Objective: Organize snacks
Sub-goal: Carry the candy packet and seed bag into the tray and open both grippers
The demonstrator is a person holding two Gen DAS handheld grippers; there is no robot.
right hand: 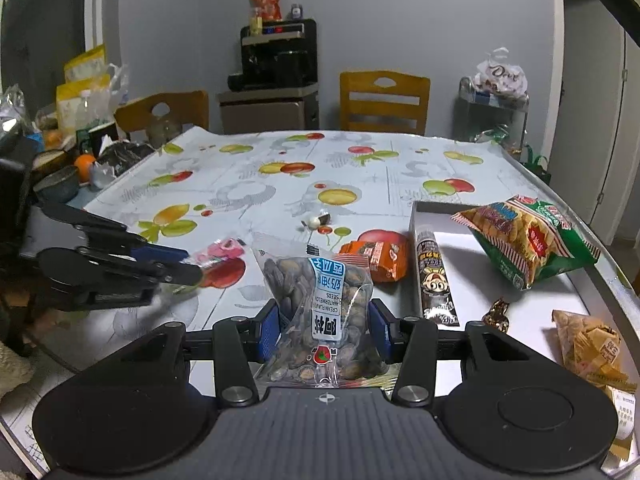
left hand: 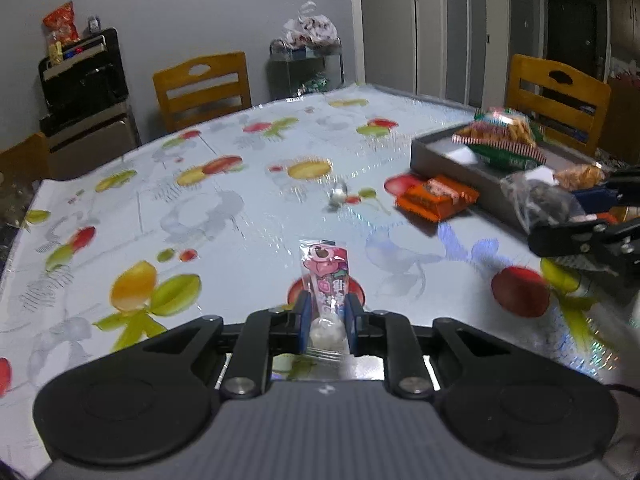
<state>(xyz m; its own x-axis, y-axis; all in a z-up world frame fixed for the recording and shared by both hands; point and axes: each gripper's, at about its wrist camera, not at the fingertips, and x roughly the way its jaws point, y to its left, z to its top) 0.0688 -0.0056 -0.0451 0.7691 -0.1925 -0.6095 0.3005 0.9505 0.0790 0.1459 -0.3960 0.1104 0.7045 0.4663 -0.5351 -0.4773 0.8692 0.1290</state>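
My left gripper (left hand: pixel 326 312) is shut on a pink candy packet (left hand: pixel 327 276) and holds it over the fruit-print tablecloth; it also shows in the right wrist view (right hand: pixel 176 268) at the left with the pink packet (right hand: pixel 218 254). My right gripper (right hand: pixel 324 320) is shut on a clear bag of watermelon seeds (right hand: pixel 320 308), just left of the grey tray (right hand: pixel 472 264). In the left wrist view the right gripper (left hand: pixel 592 216) and the seed bag (left hand: pixel 540 196) are at the right edge. An orange snack packet (right hand: pixel 372 258) lies on the table beside the tray.
The tray holds a green-and-orange chip bag (right hand: pixel 528 240), a black stick packet (right hand: pixel 434 280), a small gold candy (right hand: pixel 496 314) and a tan packet (right hand: pixel 592 344). A small round candy (right hand: pixel 318 220) lies mid-table. Wooden chairs (right hand: pixel 384 100) stand beyond the table. Clutter (right hand: pixel 80 152) crowds the left edge.
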